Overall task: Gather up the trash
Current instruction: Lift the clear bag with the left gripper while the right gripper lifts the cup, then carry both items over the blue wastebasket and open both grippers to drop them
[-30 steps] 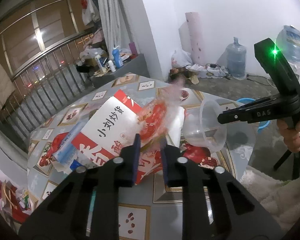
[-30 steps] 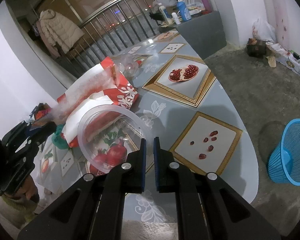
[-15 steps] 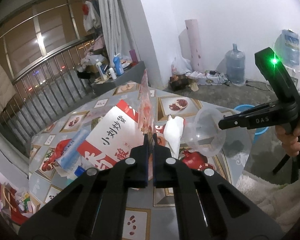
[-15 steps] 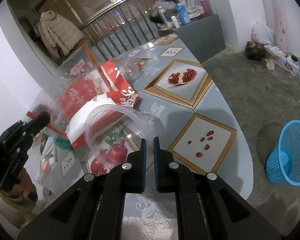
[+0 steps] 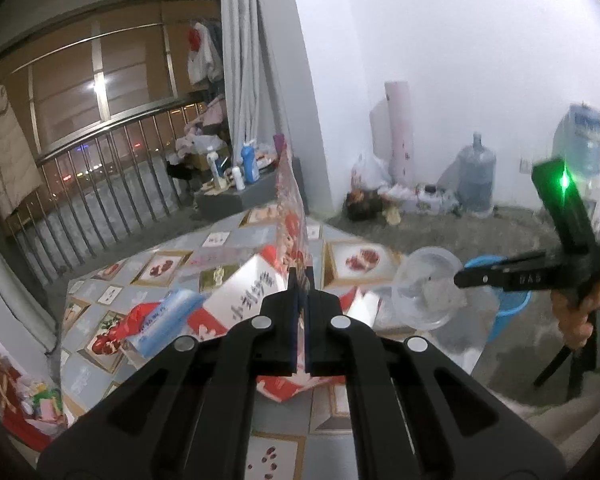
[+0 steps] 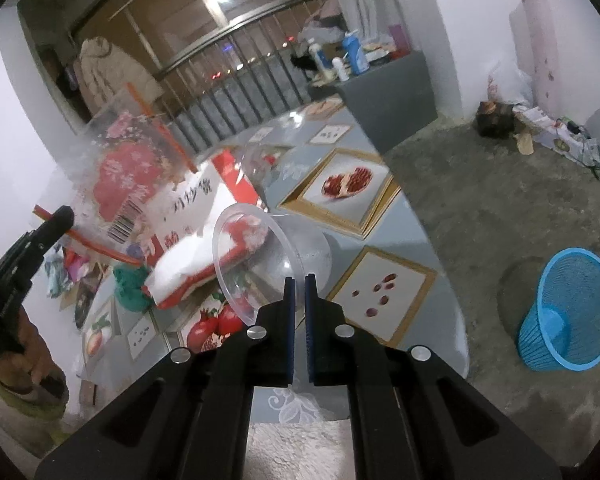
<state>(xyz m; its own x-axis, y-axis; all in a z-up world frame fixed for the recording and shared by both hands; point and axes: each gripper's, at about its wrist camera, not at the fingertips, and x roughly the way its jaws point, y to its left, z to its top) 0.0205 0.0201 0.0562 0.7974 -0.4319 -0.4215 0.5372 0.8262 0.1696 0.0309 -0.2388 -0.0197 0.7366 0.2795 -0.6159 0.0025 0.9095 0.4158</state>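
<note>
My left gripper (image 5: 300, 276) is shut on a clear plastic bag with red print (image 5: 293, 216), held up edge-on above the table. In the right wrist view that bag (image 6: 128, 176) hangs flat from the left gripper (image 6: 62, 216). My right gripper (image 6: 299, 280) is shut on the rim of a clear plastic cup (image 6: 268, 256), tilted and lifted off the table. The cup (image 5: 428, 288) also shows in the left wrist view, hanging from the right gripper (image 5: 460, 280). A red and white box (image 5: 244, 300) lies on the table under the bag.
The table (image 6: 420, 240) has a cloth printed with pomegranates. A blue pack (image 5: 168, 320) and green litter (image 6: 130, 288) lie beside the box. A blue basket (image 6: 568, 308) stands on the floor to the right. A railing (image 5: 100, 200) and water jugs (image 5: 474, 176) are further off.
The left gripper closed on the clear printed bag and raised it upright off the box. The right gripper lifted the clear cup off the table and tilted it.
</note>
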